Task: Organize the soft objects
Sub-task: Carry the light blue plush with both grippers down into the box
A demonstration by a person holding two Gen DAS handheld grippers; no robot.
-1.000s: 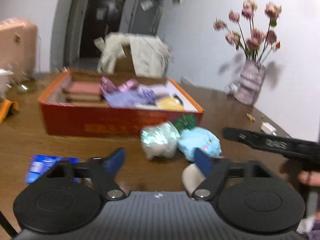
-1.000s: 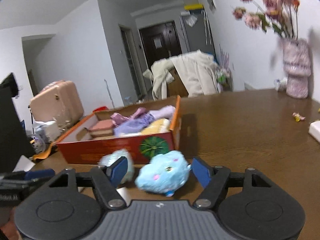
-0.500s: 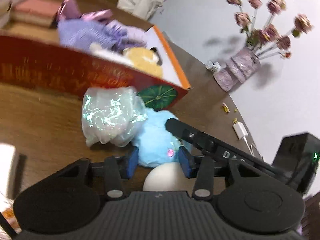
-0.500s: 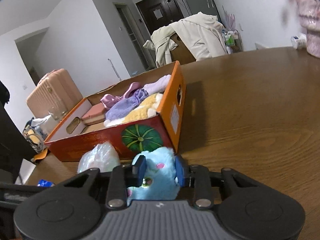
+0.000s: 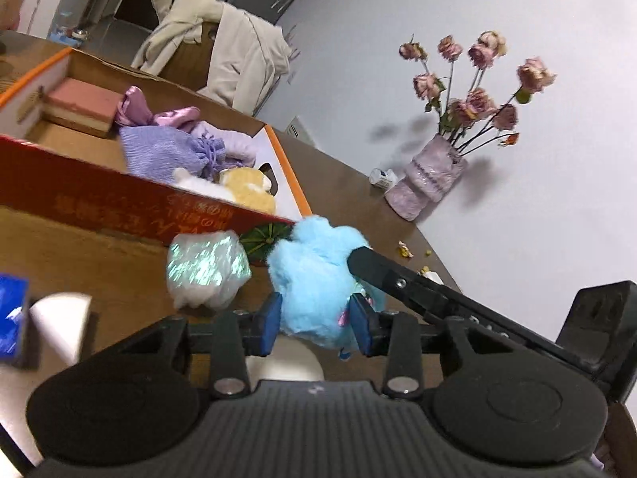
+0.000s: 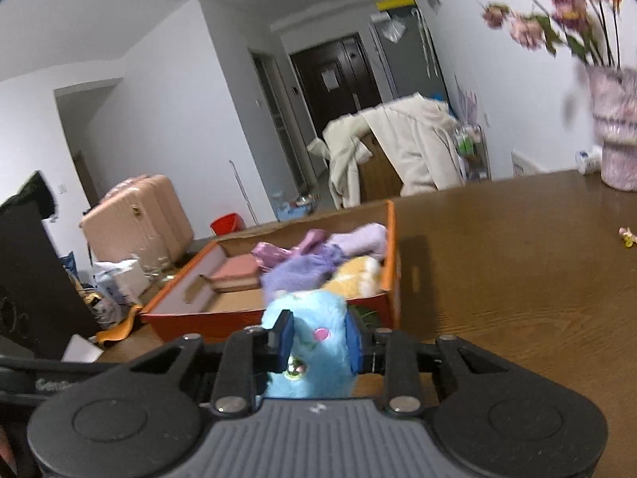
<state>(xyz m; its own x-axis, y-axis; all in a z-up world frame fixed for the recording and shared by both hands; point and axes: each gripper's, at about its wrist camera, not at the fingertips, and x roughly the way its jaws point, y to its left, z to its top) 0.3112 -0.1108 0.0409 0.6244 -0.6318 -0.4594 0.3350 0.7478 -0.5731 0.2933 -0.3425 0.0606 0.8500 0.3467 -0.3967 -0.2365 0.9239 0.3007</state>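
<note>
Brown wooden table (image 6: 517, 279), white-walled room behind it, vase of dried roses (image 5: 432, 183) at the far edge. I had both tools on the same item: a fluffy blue plush toy (image 5: 314, 286), lifted just in front of the near corner of the orange cardboard box (image 5: 99, 203), not yet inside. The left gripper (image 5: 314, 320) had closed on the toy's lower body, fur bulging past the blue pads; the right gripper (image 6: 318, 338) had pinched it at face level, jaws just drawn in. I judged the toy light and very compressible, unlikely to slip but apt to sag, so the firm mid-body was the place to hold, not the fur tips. A crinkly iridescent bag (image 5: 207, 275) lay on the table beside it, probably slippery.
</note>
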